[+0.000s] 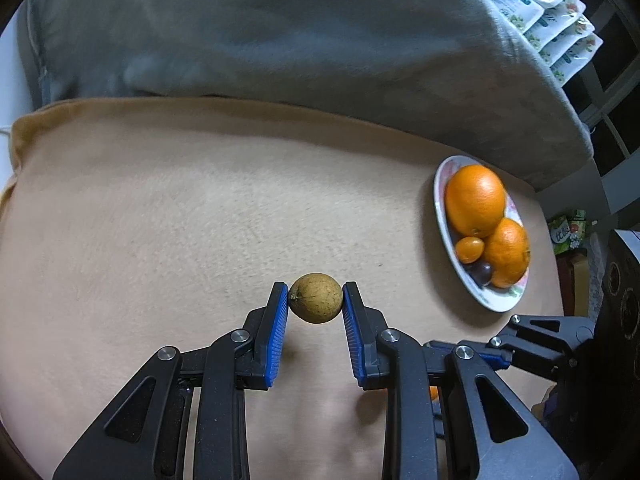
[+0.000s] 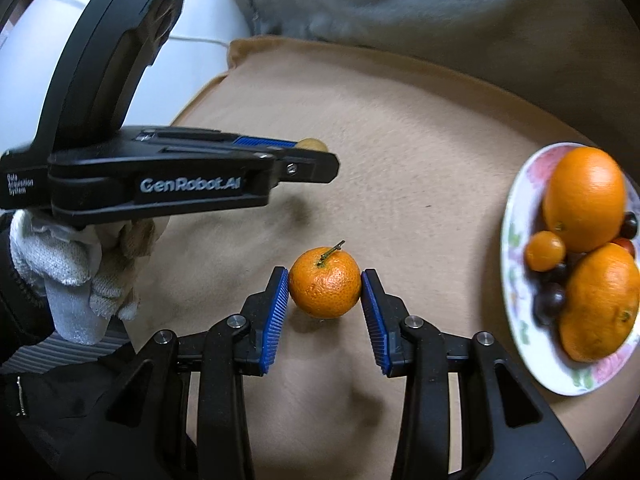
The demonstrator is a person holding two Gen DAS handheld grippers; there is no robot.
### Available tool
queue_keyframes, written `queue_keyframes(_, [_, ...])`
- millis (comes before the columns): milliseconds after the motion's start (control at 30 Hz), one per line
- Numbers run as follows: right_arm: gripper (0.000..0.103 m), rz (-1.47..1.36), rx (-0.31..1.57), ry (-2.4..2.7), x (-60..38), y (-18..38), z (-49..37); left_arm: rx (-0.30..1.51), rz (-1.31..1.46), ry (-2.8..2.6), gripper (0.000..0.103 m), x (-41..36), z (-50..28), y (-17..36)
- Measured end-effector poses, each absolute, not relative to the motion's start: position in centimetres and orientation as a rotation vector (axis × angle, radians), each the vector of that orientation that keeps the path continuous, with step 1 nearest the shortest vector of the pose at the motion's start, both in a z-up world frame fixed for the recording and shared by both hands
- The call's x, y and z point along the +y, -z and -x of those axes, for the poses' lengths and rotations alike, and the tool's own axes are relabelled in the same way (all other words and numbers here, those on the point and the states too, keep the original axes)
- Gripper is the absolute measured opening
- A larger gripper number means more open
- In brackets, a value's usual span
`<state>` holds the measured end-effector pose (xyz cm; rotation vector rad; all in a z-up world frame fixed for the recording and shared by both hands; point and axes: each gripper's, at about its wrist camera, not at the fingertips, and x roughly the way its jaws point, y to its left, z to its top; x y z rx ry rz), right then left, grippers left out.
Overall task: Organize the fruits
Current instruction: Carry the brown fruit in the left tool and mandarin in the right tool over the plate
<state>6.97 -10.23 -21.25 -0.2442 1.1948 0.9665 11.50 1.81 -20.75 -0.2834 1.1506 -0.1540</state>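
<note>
"GenRobot.AI" on the left claw (image 2: pixel 316 152) body, small "Data Acquisition System" beside it

- Large oranges (image 2: pixel 584 196) on plate (image 2: pixel 510 280): 2
- Small orange fruit (image 2: pixel 545 250): 1
- Dark round fruits (image 2: pixel 550 299): at least 3
- Mandarin (image 2: pixel 325 288): 1
- Brown fruit (image 1: pixel 316 298): 1
- Plate: 1
- Grippers: 2

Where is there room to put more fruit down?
The plate is crowded with oranges and dark fruits. Bare tan cushion lies wide between the plate and the grey cushion.

bare cushion (image 1: pixel 160 220) left; plate (image 1: pixel 442 216) blocks right.
</note>
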Motion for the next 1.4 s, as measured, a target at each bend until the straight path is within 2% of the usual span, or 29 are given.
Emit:
queue_keyframes(800, [0.039, 0.134, 1.121, -0.746, -19.6, 17.3, -10.4, 1.106, 0.186, 0.312, 0.026, -5.3, -13.7, 17.0])
queue_keyframes(1400, [0.039, 0.058, 1.098, -0.605, -26.4, 16.7, -14.3, 1.077, 0.102, 0.4, 0.026, -10.7, -16.9, 15.2])
